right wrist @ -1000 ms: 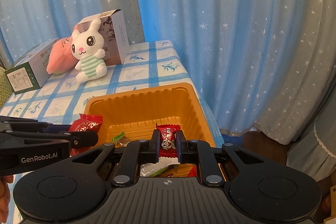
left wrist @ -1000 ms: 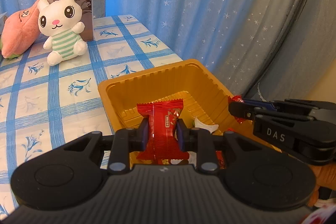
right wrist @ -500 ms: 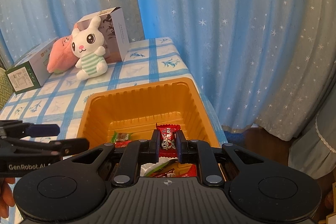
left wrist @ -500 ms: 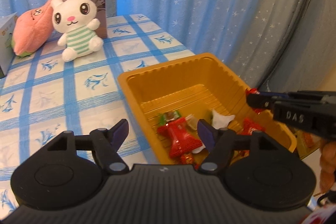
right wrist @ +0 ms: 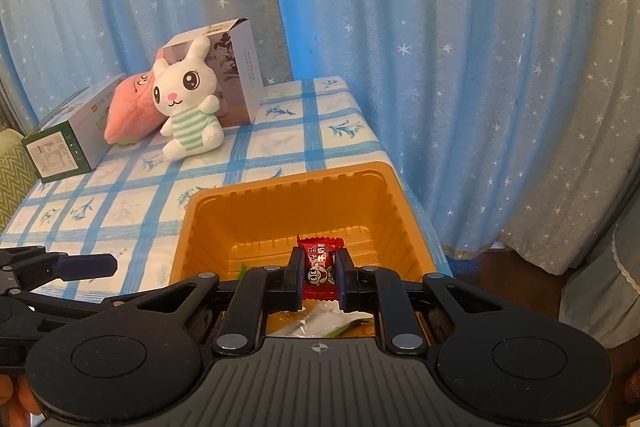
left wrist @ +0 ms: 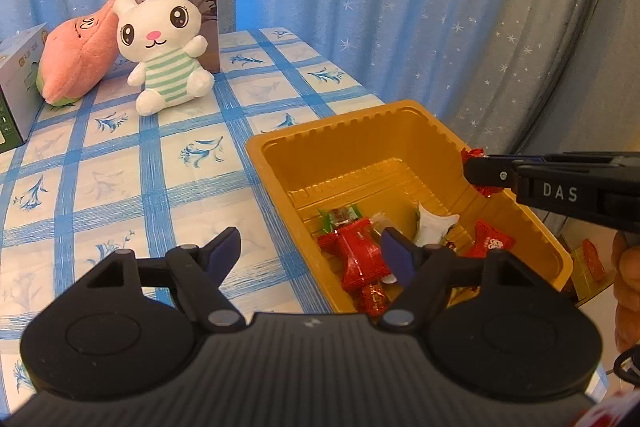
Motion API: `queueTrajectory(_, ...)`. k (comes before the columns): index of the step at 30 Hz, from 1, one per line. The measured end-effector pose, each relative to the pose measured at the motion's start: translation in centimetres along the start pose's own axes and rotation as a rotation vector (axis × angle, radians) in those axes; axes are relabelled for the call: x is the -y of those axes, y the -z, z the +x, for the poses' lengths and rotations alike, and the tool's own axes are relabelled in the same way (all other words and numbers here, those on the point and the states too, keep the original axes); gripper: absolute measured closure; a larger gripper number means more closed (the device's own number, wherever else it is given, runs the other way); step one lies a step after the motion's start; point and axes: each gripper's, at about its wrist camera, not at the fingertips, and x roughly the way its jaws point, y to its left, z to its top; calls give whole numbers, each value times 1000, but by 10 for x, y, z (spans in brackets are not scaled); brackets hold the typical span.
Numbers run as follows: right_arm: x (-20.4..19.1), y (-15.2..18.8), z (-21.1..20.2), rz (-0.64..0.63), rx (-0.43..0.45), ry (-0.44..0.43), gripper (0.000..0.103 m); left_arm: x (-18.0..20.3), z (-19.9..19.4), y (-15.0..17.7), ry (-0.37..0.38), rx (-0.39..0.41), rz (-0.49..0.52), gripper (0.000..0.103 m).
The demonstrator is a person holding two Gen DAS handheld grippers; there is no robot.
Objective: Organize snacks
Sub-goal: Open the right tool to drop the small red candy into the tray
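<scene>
An orange plastic tray [left wrist: 332, 123] stands at the table's right edge, with several wrapped candies in it. A red candy [left wrist: 362, 259] lies on its floor beside a green one [left wrist: 340, 217] and a white one [left wrist: 434, 223]. My left gripper [left wrist: 310, 239] hovers over the tray's left wall; its jaws are opening and grip nothing. My right gripper [right wrist: 319, 259] is shut on a small red candy [right wrist: 320, 267] above the tray [right wrist: 280, 179]. In the left wrist view the right gripper [left wrist: 480, 171] reaches in from the right over the tray's rim.
A white plush rabbit [left wrist: 164, 47], a pink plush [left wrist: 76, 59] and two cartons [right wrist: 64, 143] stand at the back of the blue-checked tablecloth [left wrist: 120, 167]. Starred blue curtains [right wrist: 440, 47] hang behind and to the right. A person's hand [left wrist: 628, 267] shows at the right edge.
My left gripper opened and let go of the red candy, which now lies in the tray. It then shifted left over the tray's wall. The right gripper kept still with its candy.
</scene>
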Motion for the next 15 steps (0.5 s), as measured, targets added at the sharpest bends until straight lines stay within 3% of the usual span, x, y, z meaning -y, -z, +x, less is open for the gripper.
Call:
queueTrajectory(8, 3, -5, 11, 60, -6, -75, 87, -10, 0, 3, -31, 0, -13, 19)
queueTrajectory(9, 5, -5, 11, 73, -1, -72, 83, -11, -1, 4, -38, 0, -14, 16)
queueTrajectory(10, 6, -6, 10, 83, 8, -65, 67, -13, -2, 5, -46, 1, -16, 13)
queueTrajectory(12, 10, -5, 7, 106, 27, -65, 43, -17, -4, 8, -60, 4, -21, 9)
queueTrajectory(15, 14, -4, 3, 123, 26, -63, 43, -22, -6, 12, -62, 1, -38, 6)
